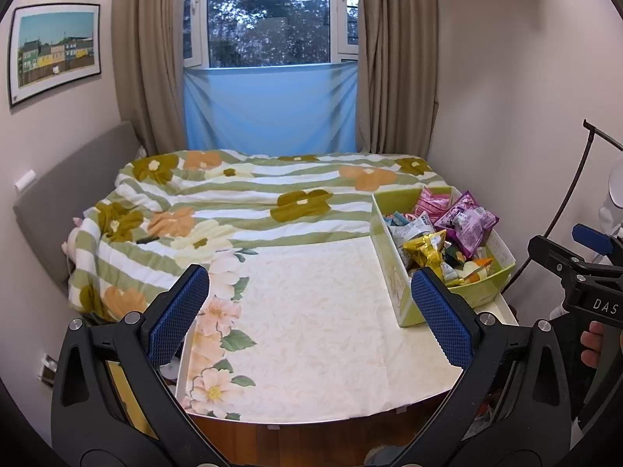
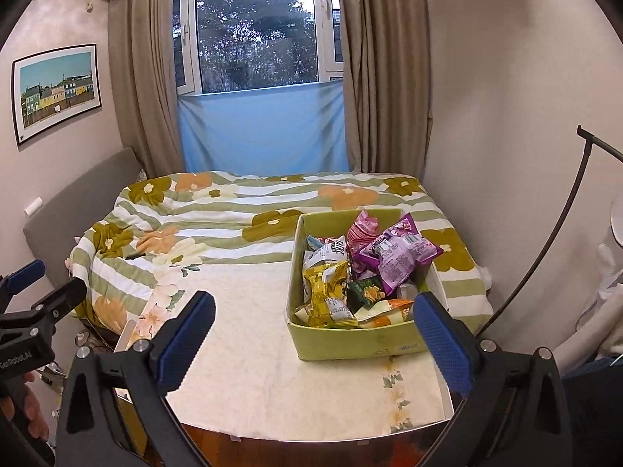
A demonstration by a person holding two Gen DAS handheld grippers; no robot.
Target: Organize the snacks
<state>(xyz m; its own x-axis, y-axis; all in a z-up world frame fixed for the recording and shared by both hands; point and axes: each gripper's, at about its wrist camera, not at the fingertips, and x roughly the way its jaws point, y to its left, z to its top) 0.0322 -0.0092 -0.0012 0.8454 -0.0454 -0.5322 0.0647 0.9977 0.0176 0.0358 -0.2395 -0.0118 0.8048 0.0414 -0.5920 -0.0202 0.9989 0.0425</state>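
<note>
two grippers, left gripper (image 1: 309, 313) and right gripper (image 2: 313, 340), both spread wide, one green box (image 2: 350, 344) of snack packets (image 2: 393, 258)

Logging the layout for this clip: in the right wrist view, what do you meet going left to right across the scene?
Framed picture on the wall → left gripper at the frame edge → striped floral blanket → green box of snack packets, purple packet on top → curved black stand.

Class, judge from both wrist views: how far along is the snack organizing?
Done: nothing visibly sorted; packets lie jumbled in the green box. In hand: nothing; left gripper and right gripper are open and empty. Left: every snack, starting perhaps with the purple packet on top.
</note>
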